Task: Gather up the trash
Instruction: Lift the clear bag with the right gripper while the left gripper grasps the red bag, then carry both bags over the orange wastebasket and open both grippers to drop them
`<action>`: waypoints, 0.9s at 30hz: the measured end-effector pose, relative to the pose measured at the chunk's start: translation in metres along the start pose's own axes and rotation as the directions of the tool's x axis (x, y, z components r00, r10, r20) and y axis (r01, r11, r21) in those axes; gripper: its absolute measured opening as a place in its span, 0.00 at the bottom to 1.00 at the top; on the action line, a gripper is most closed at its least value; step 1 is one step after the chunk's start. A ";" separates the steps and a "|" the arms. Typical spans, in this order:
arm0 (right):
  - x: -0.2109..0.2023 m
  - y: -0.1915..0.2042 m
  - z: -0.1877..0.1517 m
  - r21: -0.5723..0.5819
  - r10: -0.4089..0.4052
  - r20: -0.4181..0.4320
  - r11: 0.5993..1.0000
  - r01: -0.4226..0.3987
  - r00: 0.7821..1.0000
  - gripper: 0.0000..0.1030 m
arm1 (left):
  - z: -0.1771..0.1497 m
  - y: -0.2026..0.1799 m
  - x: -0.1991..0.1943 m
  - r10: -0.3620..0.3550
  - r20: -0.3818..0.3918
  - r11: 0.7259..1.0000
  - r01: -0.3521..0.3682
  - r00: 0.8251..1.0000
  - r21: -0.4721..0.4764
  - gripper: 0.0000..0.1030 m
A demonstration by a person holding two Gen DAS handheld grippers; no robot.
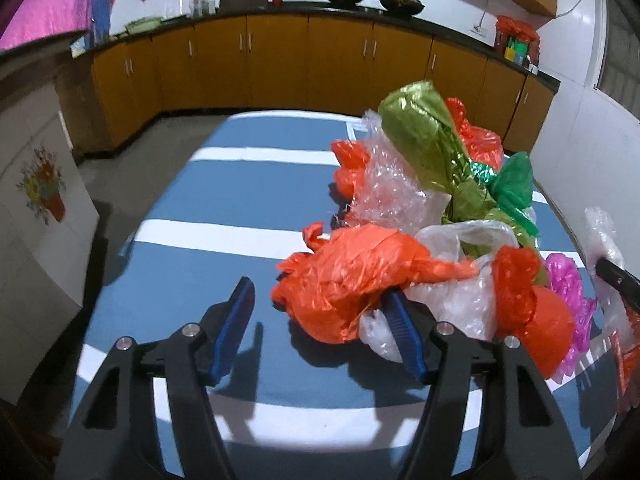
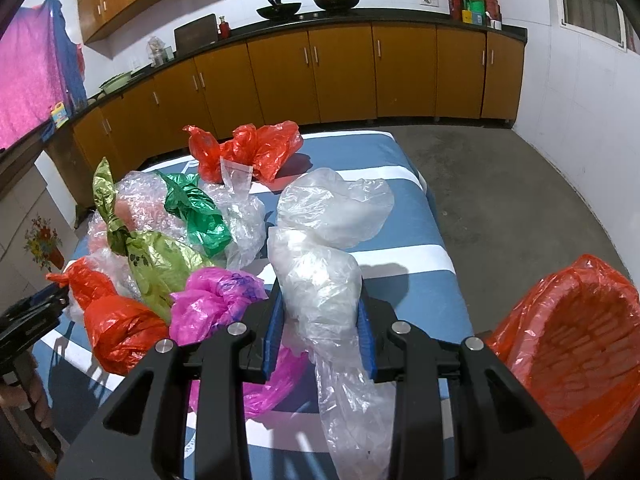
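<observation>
A clear plastic bag (image 2: 320, 304) sits in the lower middle of the right wrist view, pinched between the blue pads (image 2: 274, 332) of the right gripper (image 2: 322, 334), whose jaws are clenched on it; the bag's crumpled tail hangs down toward the bottom of the frame. Just left of it lies a pink bag (image 2: 216, 304), then an orange bag (image 2: 116, 328) at the lower left, an olive-green foil wrapper (image 2: 156, 256) and a dark green wrapper (image 2: 196, 216) above them. Another clear bag (image 2: 336, 208) lies in the centre, and a second orange bag (image 2: 248, 148) lies behind it, toward the top of the pile. At the lower right edge stands a basket lined with orange plastic (image 2: 580, 344), just beside the table (image 2: 416, 240) with its blue and white striped cover.

In the left wrist view the left gripper (image 1: 320, 320) is spread wide, holding nothing. Its right pad (image 1: 404, 332) touches the underside of a crumpled orange bag (image 1: 352, 280) in the lower centre, while its left pad (image 1: 236, 320) stands apart over bare cloth (image 1: 224, 192). The rest of the trash pile fills the right half of that frame. Orange-brown cabinets (image 1: 280, 60) under a dark counter line the upper background.
</observation>
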State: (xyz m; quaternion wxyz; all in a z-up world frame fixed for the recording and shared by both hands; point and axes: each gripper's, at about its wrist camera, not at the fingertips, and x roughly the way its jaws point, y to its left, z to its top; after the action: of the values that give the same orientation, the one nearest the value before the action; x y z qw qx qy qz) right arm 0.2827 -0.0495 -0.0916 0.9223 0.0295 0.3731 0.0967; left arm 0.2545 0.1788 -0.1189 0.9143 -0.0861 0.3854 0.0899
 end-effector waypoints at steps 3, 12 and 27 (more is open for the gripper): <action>0.001 -0.001 0.000 0.003 -0.003 -0.004 1.000 0.003 1.000 0.32 | 0.004 0.001 0.008 -0.029 -0.013 1.000 0.028 1.000 -0.004 0.63; 0.000 0.002 -0.006 0.002 -0.012 -0.012 1.000 0.012 1.000 0.32 | 0.008 -0.002 0.011 -0.078 -0.006 0.997 0.078 0.997 0.022 0.25; -0.036 0.008 -0.004 -0.001 0.006 0.043 1.000 -0.005 0.999 0.32 | 0.014 0.013 -0.056 -0.062 0.138 0.998 0.064 0.988 -0.012 0.22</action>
State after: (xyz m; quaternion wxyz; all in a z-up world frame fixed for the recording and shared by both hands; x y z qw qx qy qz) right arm 0.2532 -0.0492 -0.0695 0.9299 0.0323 0.3529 0.0987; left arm 0.2231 0.1897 -0.0700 0.9403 -0.0995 0.3178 0.0698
